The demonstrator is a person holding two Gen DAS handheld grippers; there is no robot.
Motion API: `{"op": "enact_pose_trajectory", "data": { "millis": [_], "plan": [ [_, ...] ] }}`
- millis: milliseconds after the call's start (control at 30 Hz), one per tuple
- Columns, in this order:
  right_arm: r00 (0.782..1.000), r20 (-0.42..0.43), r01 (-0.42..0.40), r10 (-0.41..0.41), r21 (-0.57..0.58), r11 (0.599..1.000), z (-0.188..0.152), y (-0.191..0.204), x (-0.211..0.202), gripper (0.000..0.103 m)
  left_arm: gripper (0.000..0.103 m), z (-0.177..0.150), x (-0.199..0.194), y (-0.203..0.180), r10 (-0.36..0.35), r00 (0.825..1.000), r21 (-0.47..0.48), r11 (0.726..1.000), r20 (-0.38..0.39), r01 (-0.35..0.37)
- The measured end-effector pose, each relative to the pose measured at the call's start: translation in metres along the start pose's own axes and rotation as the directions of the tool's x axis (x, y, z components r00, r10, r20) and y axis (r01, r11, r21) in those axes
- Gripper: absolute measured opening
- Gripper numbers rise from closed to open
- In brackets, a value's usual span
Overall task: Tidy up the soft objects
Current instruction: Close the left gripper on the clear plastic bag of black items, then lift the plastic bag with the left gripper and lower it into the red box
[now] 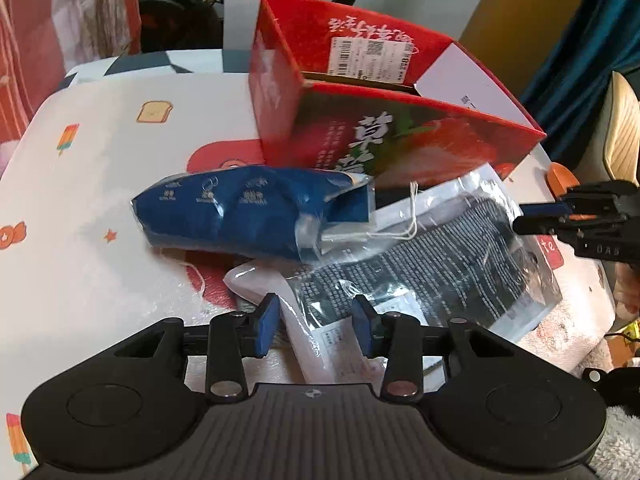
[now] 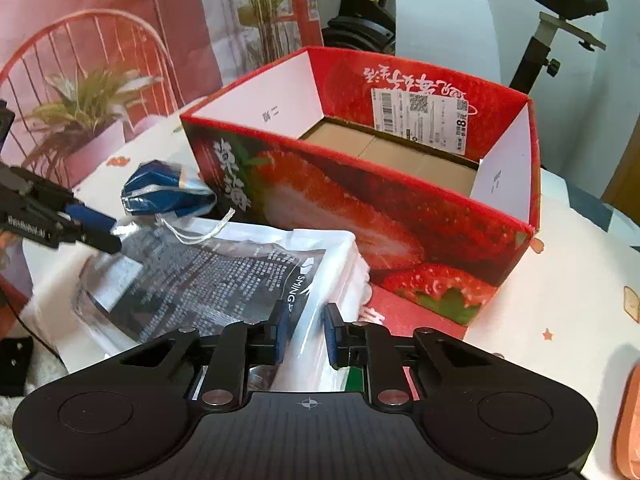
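Between the parted pads of the left tool point(image 1: 316, 326) lies the white edge of the clear-bagged dark folded garment point(image 1: 432, 256); beyond sits a blue bagged soft pack point(image 1: 240, 212). Right tool point(image 2: 306, 334), also spread, straddles the same bag's edge. Both should pinch evenly, then lift together into the red strawberry-printed cardboard box point(image 2: 360, 216).

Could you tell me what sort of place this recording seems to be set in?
Most likely a room in a home: a printed cartoon tablecloth covers the table, an exercise bike stands behind it, and a potted plant sits nearby.
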State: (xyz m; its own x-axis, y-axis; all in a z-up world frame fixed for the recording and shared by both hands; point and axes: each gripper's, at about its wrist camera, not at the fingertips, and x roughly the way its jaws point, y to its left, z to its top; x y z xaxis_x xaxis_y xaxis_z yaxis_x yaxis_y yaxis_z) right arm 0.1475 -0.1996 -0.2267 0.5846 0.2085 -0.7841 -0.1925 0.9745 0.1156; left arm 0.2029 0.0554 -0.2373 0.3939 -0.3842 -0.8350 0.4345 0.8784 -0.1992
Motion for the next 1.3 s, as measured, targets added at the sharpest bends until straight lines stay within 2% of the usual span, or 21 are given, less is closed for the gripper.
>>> {"op": "enact_pose_trajectory", "data": {
  "millis": [100,200,300,433,500,700,833,900,1000,1033,1167,1300],
  "plan": [
    [1.000,-0.015,0.008,-0.009,-0.017,1.000,-0.003,0.001,0.004,0.001,0.043,0.000,0.001,0.006,-0.004,1.000,-0.015,1.000,-0.004,0.004],
    [0.999,-0.033,0.005,-0.005,-0.007,1.000,-0.004,-0.001,0.009,0.001,0.044,0.001,0.006,0.016,0.019,1.000,-0.040,0.999,-0.010,-0.019],
    [0.999,-0.027,-0.017,0.018,0.021,1.000,-0.002,-0.003,0.010,0.009,0.045,0.003,0.010,0.030,-0.020,1.000,-0.106,0.994,-0.021,0.017],
    [0.999,-0.021,-0.030,0.033,0.098,0.995,0.001,-0.015,0.010,0.044,0.045,0.003,0.017,0.033,-0.044,0.998,-0.134,0.990,-0.035,0.039],
    [0.998,-0.028,-0.043,0.048,0.142,0.989,0.003,-0.024,0.014,0.049,0.045,0.003,0.021,0.033,-0.048,0.998,-0.130,0.991,-0.045,0.042],
    [0.989,-0.064,-0.113,0.134,0.268,0.957,0.011,-0.046,0.037,0.053,0.045,0.009,0.034,0.036,-0.093,0.994,-0.168,0.982,-0.060,0.082],
    [0.976,-0.084,-0.170,0.200,0.277,0.946,0.020,-0.046,0.051,0.057,0.049,0.012,0.044,0.033,-0.106,0.991,-0.181,0.979,-0.077,0.091],
    [0.972,-0.095,-0.179,0.213,0.280,0.943,0.024,-0.044,0.055,0.055,0.049,0.014,0.047,0.033,-0.108,0.991,-0.187,0.978,-0.081,0.092],
    [0.974,-0.099,-0.175,0.203,0.237,0.956,0.030,-0.036,0.054,0.042,0.049,0.015,0.044,0.030,-0.107,0.991,-0.189,0.978,-0.079,0.091],
    [0.977,-0.098,-0.166,0.190,0.209,0.964,0.033,-0.031,0.051,0.038,0.049,0.015,0.041,0.028,-0.105,0.992,-0.173,0.981,-0.071,0.092],
    [0.988,-0.076,-0.131,0.133,0.037,0.991,0.042,-0.015,0.023,0.032,0.048,0.015,0.024,0.020,-0.130,0.991,-0.133,0.983,-0.033,0.125],
    [0.994,-0.053,-0.102,0.097,-0.100,0.990,0.045,-0.003,-0.007,0.029,0.048,0.015,0.004,0.006,-0.129,0.991,-0.078,0.988,0.024,0.131]
  ]
}}
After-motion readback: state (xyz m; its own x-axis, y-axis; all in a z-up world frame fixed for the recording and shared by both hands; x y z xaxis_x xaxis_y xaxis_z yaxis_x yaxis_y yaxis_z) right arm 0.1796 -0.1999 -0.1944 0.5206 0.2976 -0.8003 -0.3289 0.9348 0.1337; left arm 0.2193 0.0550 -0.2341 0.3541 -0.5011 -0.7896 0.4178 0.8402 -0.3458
